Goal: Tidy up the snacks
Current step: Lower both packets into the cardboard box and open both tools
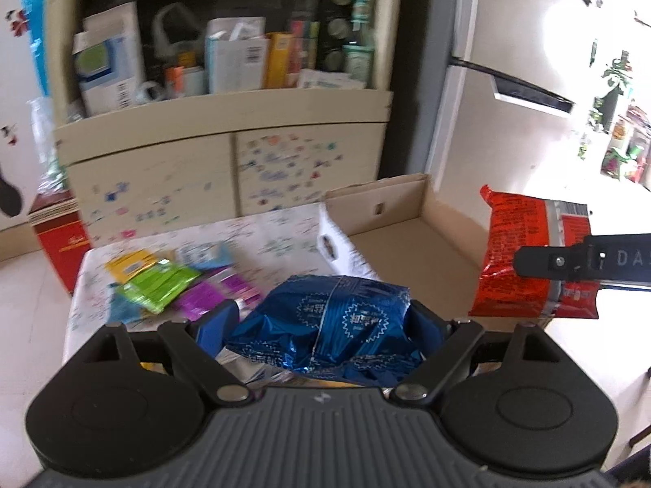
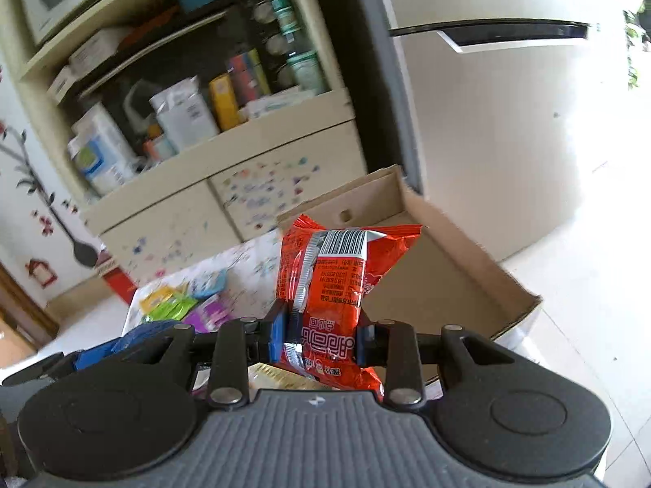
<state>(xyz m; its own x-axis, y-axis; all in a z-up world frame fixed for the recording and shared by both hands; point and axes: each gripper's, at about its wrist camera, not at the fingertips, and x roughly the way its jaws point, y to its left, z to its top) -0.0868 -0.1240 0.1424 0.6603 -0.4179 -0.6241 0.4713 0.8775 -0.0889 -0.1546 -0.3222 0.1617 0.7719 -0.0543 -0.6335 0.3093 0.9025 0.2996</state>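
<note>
red packet (image 2: 325, 305) clamped, right gripper (image 2: 321, 333); blue packet (image 1: 337, 321) clamped, left gripper (image 1: 325, 329).

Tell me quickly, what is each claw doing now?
Left claw: closed on the blue snack bag.
Right claw: closed on the red snack bag.

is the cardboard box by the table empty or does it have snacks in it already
Empty as far as visible: the open brown cardboard box shows only bare floor in both views; its near corner is hidden behind the red snack packet.
</note>
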